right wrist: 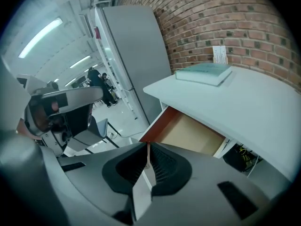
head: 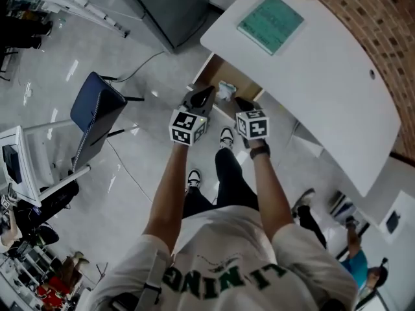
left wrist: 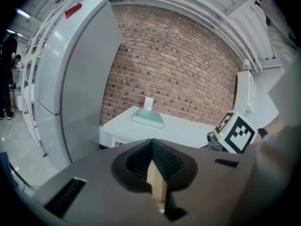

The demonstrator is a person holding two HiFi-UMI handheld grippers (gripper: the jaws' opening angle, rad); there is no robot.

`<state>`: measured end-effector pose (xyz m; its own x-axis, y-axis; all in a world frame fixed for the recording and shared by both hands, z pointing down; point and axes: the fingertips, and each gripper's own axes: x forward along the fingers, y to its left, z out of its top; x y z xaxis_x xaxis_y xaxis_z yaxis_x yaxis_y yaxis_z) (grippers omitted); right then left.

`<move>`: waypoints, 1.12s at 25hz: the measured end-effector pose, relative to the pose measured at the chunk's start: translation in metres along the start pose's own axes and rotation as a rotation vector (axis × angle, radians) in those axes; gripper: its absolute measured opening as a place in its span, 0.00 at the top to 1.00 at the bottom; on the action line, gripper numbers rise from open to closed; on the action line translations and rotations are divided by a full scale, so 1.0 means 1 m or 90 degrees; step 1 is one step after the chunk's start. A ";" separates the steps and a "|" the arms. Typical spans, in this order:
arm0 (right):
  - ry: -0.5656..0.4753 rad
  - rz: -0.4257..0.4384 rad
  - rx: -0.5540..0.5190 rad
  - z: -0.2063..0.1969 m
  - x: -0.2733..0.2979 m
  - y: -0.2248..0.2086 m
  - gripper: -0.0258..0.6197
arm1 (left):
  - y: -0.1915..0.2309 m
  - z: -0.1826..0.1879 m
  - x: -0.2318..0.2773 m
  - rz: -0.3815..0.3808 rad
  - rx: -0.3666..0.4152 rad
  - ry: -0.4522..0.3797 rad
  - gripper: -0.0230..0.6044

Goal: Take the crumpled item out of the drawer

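Note:
In the head view, the wooden drawer (head: 219, 75) stands pulled out from under the white desk (head: 324, 76). A pale crumpled item (head: 225, 91) lies at its near edge. My left gripper (head: 205, 93) hovers just left of that item, with its jaws shut and nothing between them. My right gripper (head: 241, 102) is just right of the item, also shut and empty. In the right gripper view, the open drawer (right wrist: 190, 134) shows its bare tan inside beyond the gripper (right wrist: 147, 155); the crumpled item is hidden there. In the left gripper view, the gripper (left wrist: 153, 149) points at the desk (left wrist: 188, 131).
A green pad (head: 270, 23) and a small white card (right wrist: 219, 54) lie on the desk top by the brick wall (left wrist: 178, 65). A tall grey cabinet (left wrist: 70, 79) stands left of the desk. A blue chair (head: 94, 105) is on the floor to the left.

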<state>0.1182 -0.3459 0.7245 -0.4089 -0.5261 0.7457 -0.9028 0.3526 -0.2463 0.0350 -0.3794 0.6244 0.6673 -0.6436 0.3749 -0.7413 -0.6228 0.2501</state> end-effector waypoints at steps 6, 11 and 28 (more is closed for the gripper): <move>0.018 -0.014 -0.004 -0.005 0.047 -0.016 0.96 | 0.020 -0.017 0.022 0.001 0.002 0.013 0.97; 0.040 -0.026 0.003 -0.020 0.083 -0.027 0.96 | 0.041 -0.029 0.038 0.010 0.004 0.018 0.97; 0.143 -0.008 -0.008 -0.068 0.170 -0.041 0.95 | 0.079 -0.070 0.062 0.004 -0.017 0.043 0.97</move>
<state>0.0946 -0.3973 0.9036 -0.3569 -0.3456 0.8678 -0.9053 0.3571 -0.2300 0.0130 -0.4373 0.7305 0.6575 -0.6153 0.4349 -0.7473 -0.6063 0.2719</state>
